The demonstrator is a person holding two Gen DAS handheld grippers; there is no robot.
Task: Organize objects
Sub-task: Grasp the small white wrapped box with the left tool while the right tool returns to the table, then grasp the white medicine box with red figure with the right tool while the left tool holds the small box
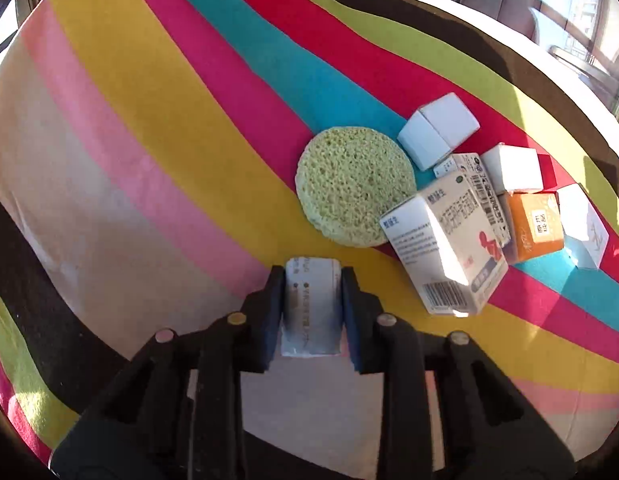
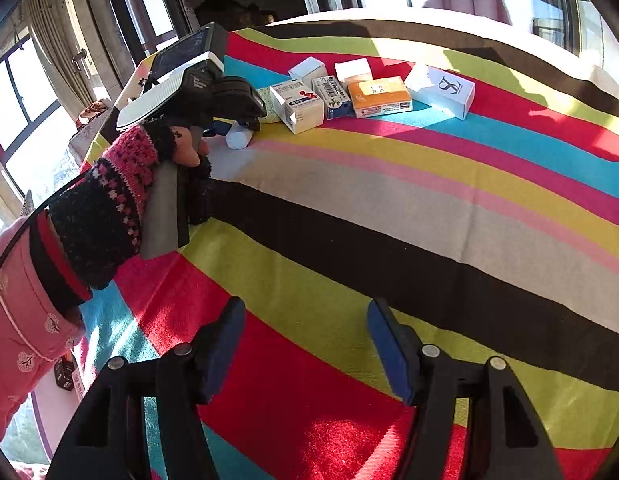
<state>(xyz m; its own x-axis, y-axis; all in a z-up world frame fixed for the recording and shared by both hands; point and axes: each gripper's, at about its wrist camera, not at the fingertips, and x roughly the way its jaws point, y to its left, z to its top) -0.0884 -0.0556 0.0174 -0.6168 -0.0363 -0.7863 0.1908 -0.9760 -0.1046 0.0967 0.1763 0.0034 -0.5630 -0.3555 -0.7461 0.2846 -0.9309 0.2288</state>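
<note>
The left wrist camera looks steeply down from close above the striped cloth (image 1: 157,128), box cluster (image 1: 449,236) to its right. The right wrist camera sits farther back, facing that cluster (image 2: 341,92) across the cloth; both views share it.

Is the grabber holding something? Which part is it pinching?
Yes. The left gripper is shut on a small white box, pinching its two long sides. The right gripper is open and holds nothing.
</note>
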